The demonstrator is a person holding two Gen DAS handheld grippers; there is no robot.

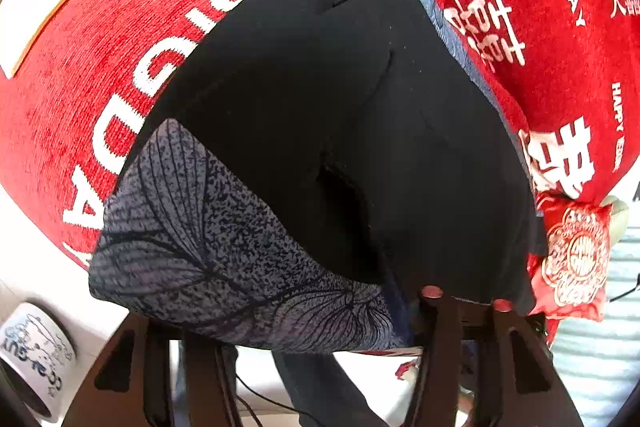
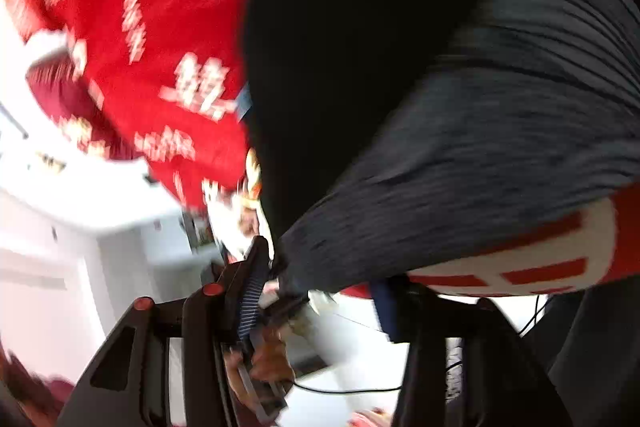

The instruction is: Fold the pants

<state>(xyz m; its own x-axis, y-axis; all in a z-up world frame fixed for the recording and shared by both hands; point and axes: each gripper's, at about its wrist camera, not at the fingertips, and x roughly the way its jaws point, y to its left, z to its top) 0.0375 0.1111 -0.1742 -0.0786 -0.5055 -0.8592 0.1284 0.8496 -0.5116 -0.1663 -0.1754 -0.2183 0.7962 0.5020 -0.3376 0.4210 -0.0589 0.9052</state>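
Observation:
The pants [image 1: 320, 131] are black with a grey leaf-print waistband [image 1: 208, 247] and lie folded on a red cloth [image 1: 80, 75] with white lettering. My left gripper [image 1: 320, 311] sits at the near edge of the pants; the fabric drapes over and between its fingers [image 1: 432, 307], so it looks shut on the waistband edge. In the blurred right wrist view the pants [image 2: 400, 67] fill the upper right, with the grey waistband [image 2: 500, 155] bunched. My right gripper [image 2: 280, 267] pinches that grey fabric at its left finger [image 2: 256, 267].
A white mug [image 1: 36, 355] with blue drawings stands at the lower left. A small red pouch [image 1: 572, 259] with a white emblem lies right of the pants. A black cable [image 2: 348, 389] runs below the cloth edge. White furniture [image 2: 80, 219] shows left of the right gripper.

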